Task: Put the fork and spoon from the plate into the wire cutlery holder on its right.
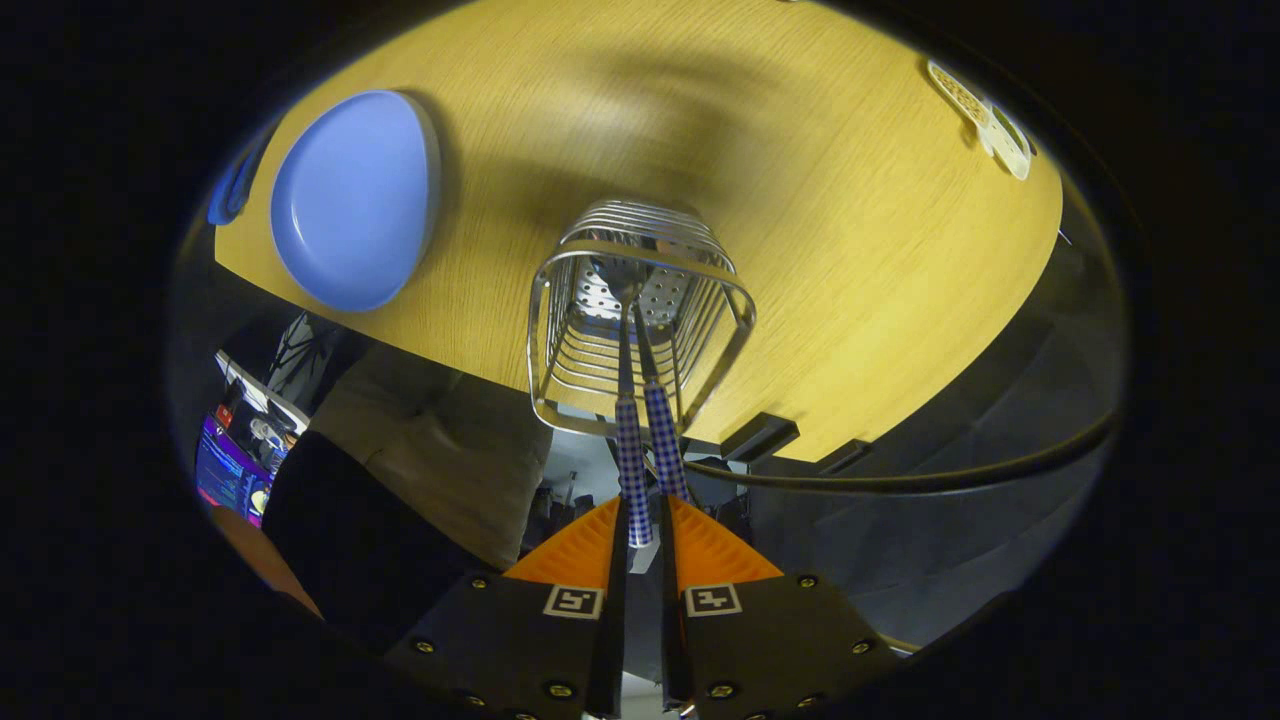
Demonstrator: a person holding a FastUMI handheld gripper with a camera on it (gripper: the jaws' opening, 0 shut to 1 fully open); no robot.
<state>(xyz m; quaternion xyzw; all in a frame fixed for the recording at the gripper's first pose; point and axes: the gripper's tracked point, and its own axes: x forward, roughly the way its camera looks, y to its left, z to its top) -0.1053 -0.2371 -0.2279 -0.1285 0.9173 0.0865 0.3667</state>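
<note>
Clamping two checked handles (645, 450) together in the gripper (641, 530), heads already down inside the wire holder (640, 315), plate (352, 200) left bare, release pending.

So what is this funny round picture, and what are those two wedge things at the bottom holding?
The camera rides on a hand-held gripper, a tool a person carries, and it looks forward along its two fingers. That is why the picture looks round and bent. The fingers are squeezed shut on two checked cutlery handles, probably the fork and spoon, though their ends are hard to tell apart. Their far ends reach down inside the wire cutlery holder, which stands on a wooden table. Beyond and to one side lies a blue plate with nothing on it. A small white device lies far off.
</note>
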